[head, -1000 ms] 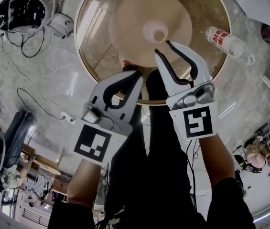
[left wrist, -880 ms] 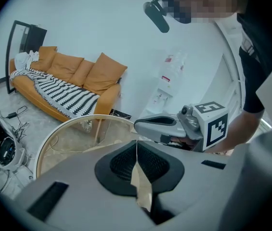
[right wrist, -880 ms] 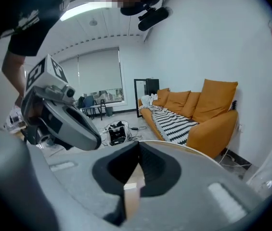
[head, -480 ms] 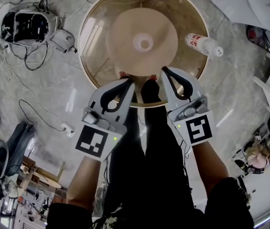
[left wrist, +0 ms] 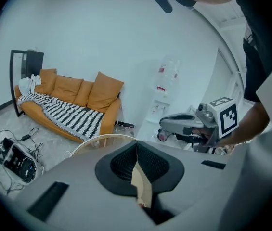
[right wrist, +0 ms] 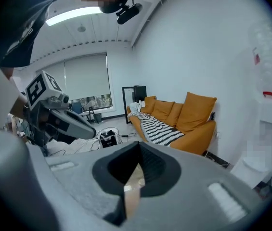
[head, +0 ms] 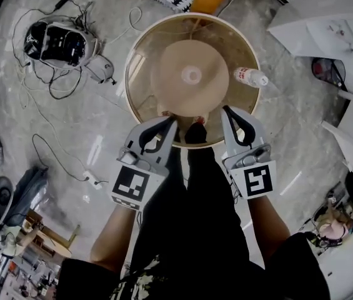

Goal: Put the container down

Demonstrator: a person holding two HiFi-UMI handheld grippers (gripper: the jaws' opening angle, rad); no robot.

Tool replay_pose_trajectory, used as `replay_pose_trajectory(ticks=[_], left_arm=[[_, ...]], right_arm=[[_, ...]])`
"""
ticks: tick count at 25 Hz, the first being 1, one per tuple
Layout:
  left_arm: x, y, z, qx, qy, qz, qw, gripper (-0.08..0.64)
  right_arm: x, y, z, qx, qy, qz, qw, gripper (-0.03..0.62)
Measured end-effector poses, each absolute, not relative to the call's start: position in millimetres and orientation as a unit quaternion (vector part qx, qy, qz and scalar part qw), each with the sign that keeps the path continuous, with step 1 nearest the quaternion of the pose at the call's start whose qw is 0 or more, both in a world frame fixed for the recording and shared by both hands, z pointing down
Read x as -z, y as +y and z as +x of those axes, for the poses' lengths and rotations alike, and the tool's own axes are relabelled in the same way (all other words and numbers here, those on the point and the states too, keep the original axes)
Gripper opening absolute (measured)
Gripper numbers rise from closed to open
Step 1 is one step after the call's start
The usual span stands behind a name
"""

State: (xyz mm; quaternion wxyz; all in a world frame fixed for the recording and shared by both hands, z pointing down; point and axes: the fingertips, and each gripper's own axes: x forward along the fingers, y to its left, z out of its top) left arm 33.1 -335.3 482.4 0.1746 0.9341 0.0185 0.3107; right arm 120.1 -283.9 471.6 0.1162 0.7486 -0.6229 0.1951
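A small white cup-like container (head: 192, 74) stands at the middle of the round glass table (head: 140, 45), over the table's beige base. My left gripper (head: 171, 122) hangs above the table's near rim, shut and holding nothing. Its pads (left wrist: 126, 162) meet in one line in the left gripper view. My right gripper (head: 227, 111) is beside it, also shut and holding nothing, well clear of the container. Each gripper shows in the other's view: the right gripper (left wrist: 163, 124) and the left gripper (right wrist: 90, 129).
A clear plastic bottle (head: 250, 77) lies on the table's right side. A black device with cables (head: 57, 42) sits on the floor at upper left. White furniture (head: 326, 24) stands at upper right. An orange sofa with a striped blanket (left wrist: 73, 105) lines the wall.
Both grippers have risen and drawn back from the table, which now looks smaller. The right jaws, open around the container a second ago, have shut with nothing in them. The container stays on the table.
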Motion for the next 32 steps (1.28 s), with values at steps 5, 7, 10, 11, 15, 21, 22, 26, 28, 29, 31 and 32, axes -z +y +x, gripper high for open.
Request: replay_pose_trajectory(ticks=[5, 7, 10, 11, 15, 21, 22, 26, 28, 29, 31, 32], left_arm=[[-426, -337, 21, -0.294, 0.014, 0.945, 0.143, 0.012], [-403, -336, 16, -0.295, 0.005, 0.945, 0.141, 0.012], [-377, -333, 16, -0.291, 0.007, 0.95, 0.114, 0.012], [-369, -330, 16, -0.289, 0.01, 0.951, 0.105, 0.012], [-331, -328, 23, -0.273, 0.011, 0.958, 0.086, 0.012], [-272, -333, 33, -0.237, 0.013, 0.97, 0.054, 0.012], [-261, -334, 34, -0.229, 0.014, 0.972, 0.049, 0.012], [-203, -342, 34, -0.179, -0.005, 0.983, 0.037, 0.012], [-167, -345, 31, -0.15, -0.027, 0.987, 0.044, 0.012], [-152, -347, 28, -0.14, -0.035, 0.989, 0.04, 0.012], [-126, -353, 24, -0.123, -0.045, 0.991, 0.028, 0.012], [-115, -356, 22, -0.114, -0.046, 0.992, 0.021, 0.012]], right_arm=[[-405, -274, 116, -0.183, -0.624, 0.75, 0.121, -0.006], [-389, -264, 110, -0.188, -0.626, 0.745, 0.131, -0.006], [-367, -255, 108, -0.187, -0.627, 0.746, 0.124, -0.006], [-358, -250, 108, -0.186, -0.627, 0.747, 0.119, -0.006], [-323, -235, 113, -0.173, -0.619, 0.759, 0.105, -0.006], [-264, -233, 113, -0.137, -0.618, 0.77, 0.081, -0.006], [-253, -234, 111, -0.127, -0.618, 0.772, 0.078, -0.006], [-203, -242, 107, -0.083, -0.616, 0.781, 0.063, -0.006], [-177, -244, 108, -0.068, -0.614, 0.785, 0.048, -0.006], [-164, -245, 110, -0.059, -0.612, 0.788, 0.042, -0.006], [-141, -246, 114, -0.04, -0.606, 0.793, 0.041, -0.006], [-131, -246, 116, -0.032, -0.604, 0.796, 0.043, -0.006]])
